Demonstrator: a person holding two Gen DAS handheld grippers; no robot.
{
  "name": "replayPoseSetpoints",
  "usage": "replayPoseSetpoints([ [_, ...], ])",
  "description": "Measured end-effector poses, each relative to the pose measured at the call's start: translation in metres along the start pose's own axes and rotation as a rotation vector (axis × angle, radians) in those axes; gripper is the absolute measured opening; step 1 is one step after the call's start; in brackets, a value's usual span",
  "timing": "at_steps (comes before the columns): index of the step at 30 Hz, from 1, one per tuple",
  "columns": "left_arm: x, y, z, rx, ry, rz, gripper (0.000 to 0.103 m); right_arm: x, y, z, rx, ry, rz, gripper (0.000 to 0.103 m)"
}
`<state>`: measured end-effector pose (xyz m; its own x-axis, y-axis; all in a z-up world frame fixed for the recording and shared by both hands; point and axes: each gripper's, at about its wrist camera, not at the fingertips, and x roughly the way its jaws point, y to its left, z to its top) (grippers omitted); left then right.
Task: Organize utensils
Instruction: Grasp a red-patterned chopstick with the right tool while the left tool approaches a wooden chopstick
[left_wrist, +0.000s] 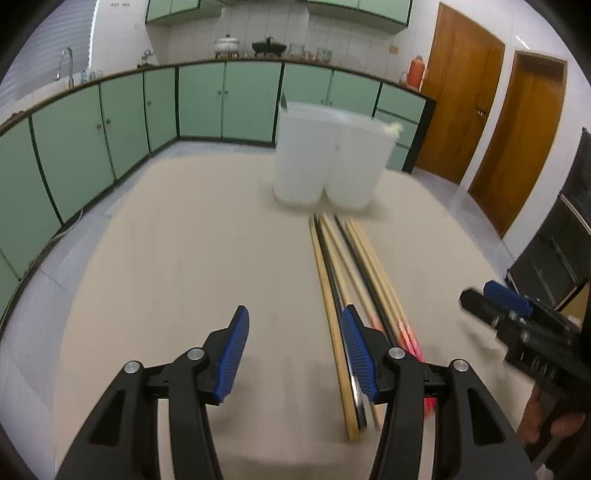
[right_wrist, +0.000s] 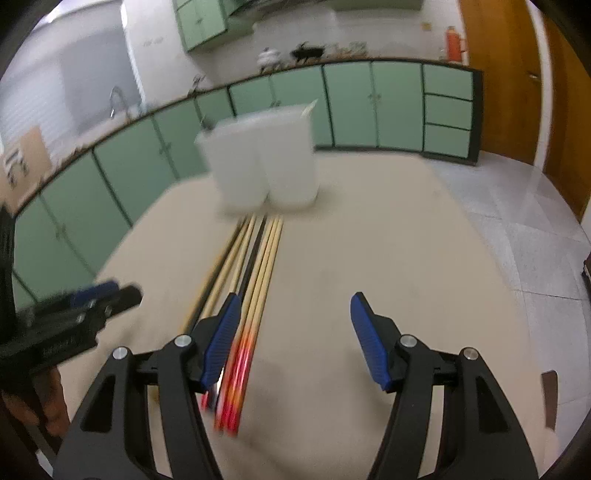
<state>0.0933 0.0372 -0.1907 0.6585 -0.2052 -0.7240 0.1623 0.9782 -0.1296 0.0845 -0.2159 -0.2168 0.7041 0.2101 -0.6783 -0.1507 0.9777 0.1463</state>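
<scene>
The left tongs (left_wrist: 291, 347) stand open with nothing between them, their right pad just above the chopsticks (left_wrist: 343, 280). The right tongs (right_wrist: 291, 339) gape wide too, empty, left pad beside the red-tipped ends. The chopsticks lie in a tight bundle on the desk (left_wrist: 177, 258), pointing toward two white cups (left_wrist: 328, 162) that stand side by side at the far end — something already pokes out of them. The risk, as I judge it: the sticks lie so close together that a closing pad may catch several, or nudge the row and roll them apart — and both tongs crowd the same end.
</scene>
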Motion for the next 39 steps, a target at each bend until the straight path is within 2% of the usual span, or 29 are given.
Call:
replayPoseSetpoints([
  [5, -0.001, -0.006, -0.023, 0.025, 0.031, 0.009, 0.052, -0.005, 0.011, -0.033, -0.036, 0.069, 0.014, 0.060],
  [13, -0.001, -0.010, -0.042, 0.034, 0.063, 0.017, 0.052, 0.000, 0.021, -0.048, -0.096, 0.114, 0.003, 0.058],
  [16, 0.003, -0.010, -0.046, 0.038, 0.078, 0.019, 0.052, 0.002, 0.021, -0.049, -0.110, 0.101, -0.018, 0.056],
  [19, 0.001, -0.009, -0.049, 0.051, 0.077, 0.029, 0.052, 0.000, 0.011, -0.049, -0.109, 0.101, -0.077, 0.055],
  [25, -0.009, -0.002, -0.050, 0.035, 0.067, 0.033, 0.052, -0.012, -0.005, -0.045, -0.047, 0.090, -0.023, 0.055],
  [31, -0.015, -0.004, -0.054, 0.030, 0.050, 0.019, 0.052, -0.010, 0.002, -0.057, -0.080, 0.086, -0.010, 0.044],
  [39, -0.014, -0.008, -0.056, 0.032, 0.053, 0.008, 0.052, -0.005, 0.012, -0.058, -0.113, 0.052, -0.035, 0.023],
])
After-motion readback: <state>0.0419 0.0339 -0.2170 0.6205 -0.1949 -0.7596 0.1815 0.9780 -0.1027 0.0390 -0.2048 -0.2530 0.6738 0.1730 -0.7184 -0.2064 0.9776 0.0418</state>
